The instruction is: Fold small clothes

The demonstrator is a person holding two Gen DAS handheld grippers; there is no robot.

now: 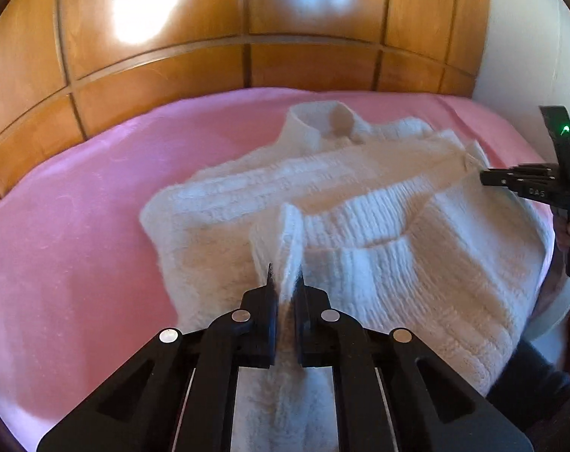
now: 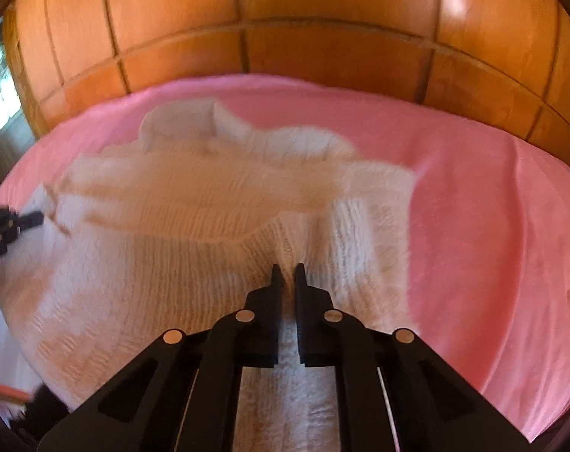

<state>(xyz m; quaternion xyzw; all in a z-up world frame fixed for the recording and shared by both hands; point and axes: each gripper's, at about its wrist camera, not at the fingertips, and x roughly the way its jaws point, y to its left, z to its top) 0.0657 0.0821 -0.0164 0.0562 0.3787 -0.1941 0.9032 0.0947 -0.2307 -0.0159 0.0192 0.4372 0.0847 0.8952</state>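
Sweater pinched at its near hem by both grippers

Sweater [image 1: 360, 203], white ribbed knit, lies on the pink bed cover [image 1: 77, 207], collar at the far side by the wooden headboard [image 1: 209, 56]. Left gripper [image 1: 285, 282] slants downward, jaws closed tight on a raised ridge of the near hem. Right gripper [image 2: 288, 277] slants down likewise, jaws nearly together, pinching a fold of the hem at the near right.

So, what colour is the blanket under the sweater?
Pink blanket, white sweater; clearest in the right wrist view.
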